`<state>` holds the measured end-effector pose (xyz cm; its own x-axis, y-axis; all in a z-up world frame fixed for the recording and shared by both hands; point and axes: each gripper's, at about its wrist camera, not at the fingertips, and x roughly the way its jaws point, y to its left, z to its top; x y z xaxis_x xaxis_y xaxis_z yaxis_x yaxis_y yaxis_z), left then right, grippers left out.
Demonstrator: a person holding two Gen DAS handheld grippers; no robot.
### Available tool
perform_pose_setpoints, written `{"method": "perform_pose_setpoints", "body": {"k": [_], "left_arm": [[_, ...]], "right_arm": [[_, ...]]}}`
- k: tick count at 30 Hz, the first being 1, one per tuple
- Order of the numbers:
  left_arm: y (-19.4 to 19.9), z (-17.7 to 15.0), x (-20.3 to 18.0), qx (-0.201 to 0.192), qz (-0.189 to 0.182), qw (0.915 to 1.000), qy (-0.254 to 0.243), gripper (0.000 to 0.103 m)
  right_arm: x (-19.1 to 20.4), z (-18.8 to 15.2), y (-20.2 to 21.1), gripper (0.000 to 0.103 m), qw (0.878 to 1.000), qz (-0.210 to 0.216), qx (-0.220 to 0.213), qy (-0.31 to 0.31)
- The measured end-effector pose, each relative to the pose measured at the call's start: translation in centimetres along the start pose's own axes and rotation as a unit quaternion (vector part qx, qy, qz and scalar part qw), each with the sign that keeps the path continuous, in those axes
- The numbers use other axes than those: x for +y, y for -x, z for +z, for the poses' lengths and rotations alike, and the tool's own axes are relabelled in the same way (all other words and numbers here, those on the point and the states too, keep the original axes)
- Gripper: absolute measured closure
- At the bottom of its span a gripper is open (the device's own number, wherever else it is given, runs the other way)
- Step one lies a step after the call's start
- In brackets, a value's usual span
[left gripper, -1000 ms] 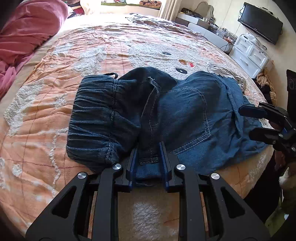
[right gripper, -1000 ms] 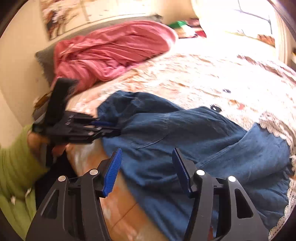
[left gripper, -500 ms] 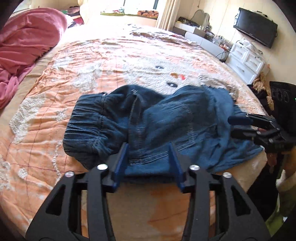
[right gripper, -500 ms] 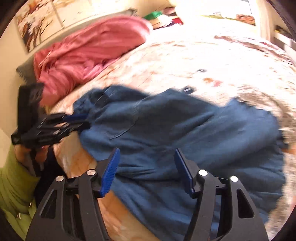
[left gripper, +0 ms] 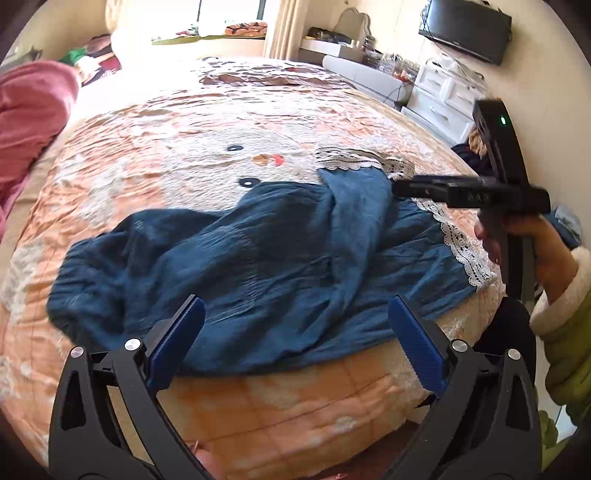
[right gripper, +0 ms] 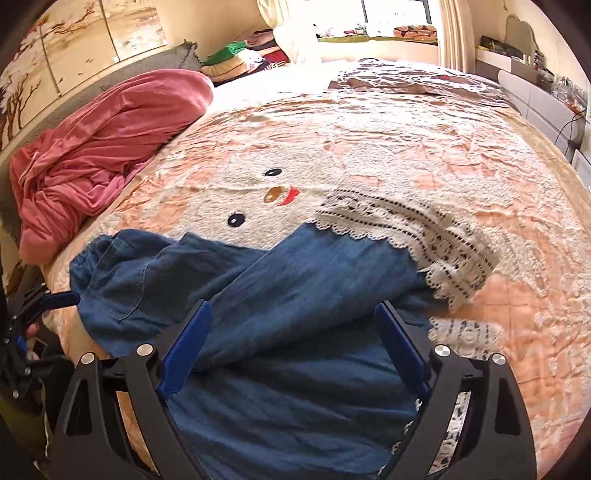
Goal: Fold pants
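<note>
Blue denim pants [left gripper: 280, 258] with white lace hems [left gripper: 461, 243] lie spread and rumpled near the front edge of the bed. My left gripper [left gripper: 295, 314] hovers above their near edge; its jaws are opening wide and nothing sits between the blue pads. The right gripper [left gripper: 402, 186] shows from the side at the right, held by a hand [left gripper: 532, 240]. In the right wrist view the pants [right gripper: 295, 295] run from the waistband at left to the lace hems [right gripper: 413, 236]. My right gripper [right gripper: 291, 321] is opening above the cloth, with its pads clear of it.
The bed carries an orange quilt [left gripper: 177, 122] with a white cartoon face [right gripper: 273, 195]. A pink blanket [right gripper: 96, 147] is heaped at the left. White drawers [left gripper: 439, 96] and a wall TV [left gripper: 465, 29] stand at the right. The bed's front edge [left gripper: 295, 417] drops away just below the pants.
The left gripper let go of the pants' near edge, opened wide and pulled back and up. The right gripper also widened and moved. The bunched pants now lie spread out with the lace hems showing.
</note>
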<state>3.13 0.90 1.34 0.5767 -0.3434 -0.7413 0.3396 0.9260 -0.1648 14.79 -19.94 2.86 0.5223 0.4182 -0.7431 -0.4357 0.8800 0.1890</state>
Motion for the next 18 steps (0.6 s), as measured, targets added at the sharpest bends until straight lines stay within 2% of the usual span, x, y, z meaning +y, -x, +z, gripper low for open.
{"method": "perform_pose_setpoints", "body": {"k": [10,14,18], "left_arm": [[-5.2,2.8,-2.9,0.037,-0.043,0.9983,0.015,0.009],[-7.3,3.1,-3.1,0.053,-0.056,0.9964,0.036,0.009],[-9.0,3.1,-3.3,0.066,-0.053,0.9957,0.036,0.009]], "right_arm": [[-2.5,5.7,-2.9,0.009,0.999,-0.038,0.014,0.034],[-3.1,8.3,-5.6,0.009,0.997,-0.023,0.041,0.054],[-2.8,10.9,-8.9,0.009,0.993,-0.011,0.078,0.090]]}}
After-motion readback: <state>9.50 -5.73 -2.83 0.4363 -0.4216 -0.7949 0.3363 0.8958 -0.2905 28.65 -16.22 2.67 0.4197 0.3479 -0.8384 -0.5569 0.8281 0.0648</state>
